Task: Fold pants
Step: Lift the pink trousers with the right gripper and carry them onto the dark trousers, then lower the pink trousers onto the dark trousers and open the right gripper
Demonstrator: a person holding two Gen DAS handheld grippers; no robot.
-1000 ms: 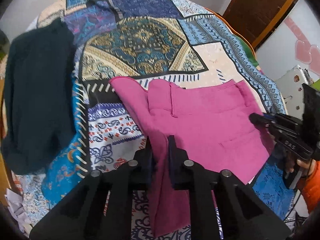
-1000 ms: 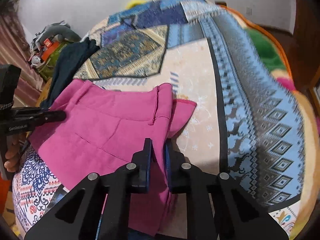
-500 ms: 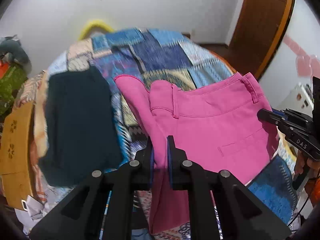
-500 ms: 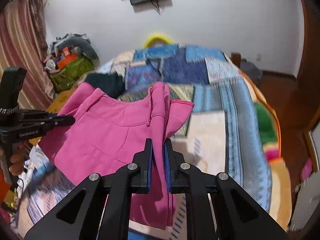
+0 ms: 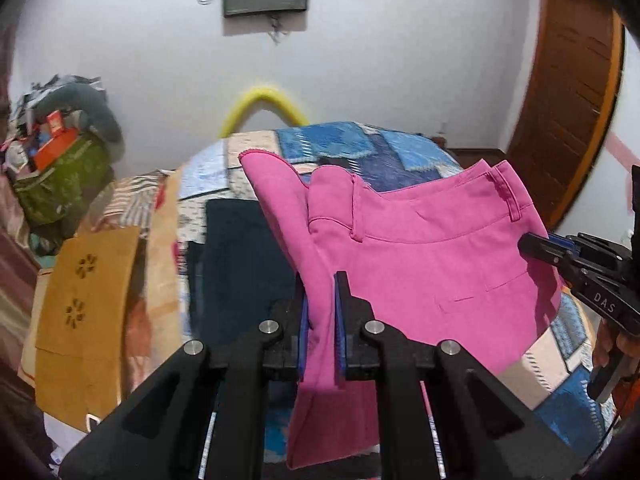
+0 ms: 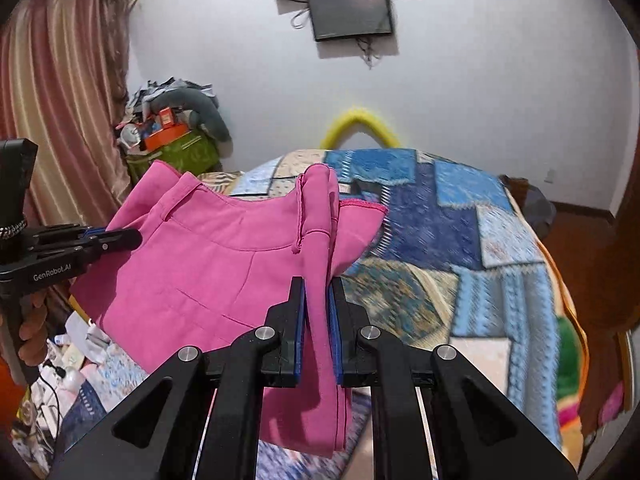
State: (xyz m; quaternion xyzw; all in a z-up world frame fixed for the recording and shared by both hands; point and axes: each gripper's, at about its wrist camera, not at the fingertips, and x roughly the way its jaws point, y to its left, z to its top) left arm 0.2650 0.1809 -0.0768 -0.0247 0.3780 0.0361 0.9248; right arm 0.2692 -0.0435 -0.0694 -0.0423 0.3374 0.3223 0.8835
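Pink pants held up in the air above the bed, waistband end stretched between both claws, seat and back pocket facing the left camera. Lower legs hidden: fabric drops behind the claw bodies and out of the bottom of both views, so leg ends can't be made out.

Left claw is nearly closed, pinching one bunched edge of the pants between its blue pads; fabric rises above the fingertips and hangs below them. Right claw is likewise clamped on the opposite bunched edge. Each claw shows in the other's view at the frame side, partly cut off, with a bit of a hand on the grip.

Below and behind: patchwork bedspread, blurred. Dark garment lies flat on the bed, partly covered by the pants. Wall screen above. Clutter pile at the left, contents hard to tell.
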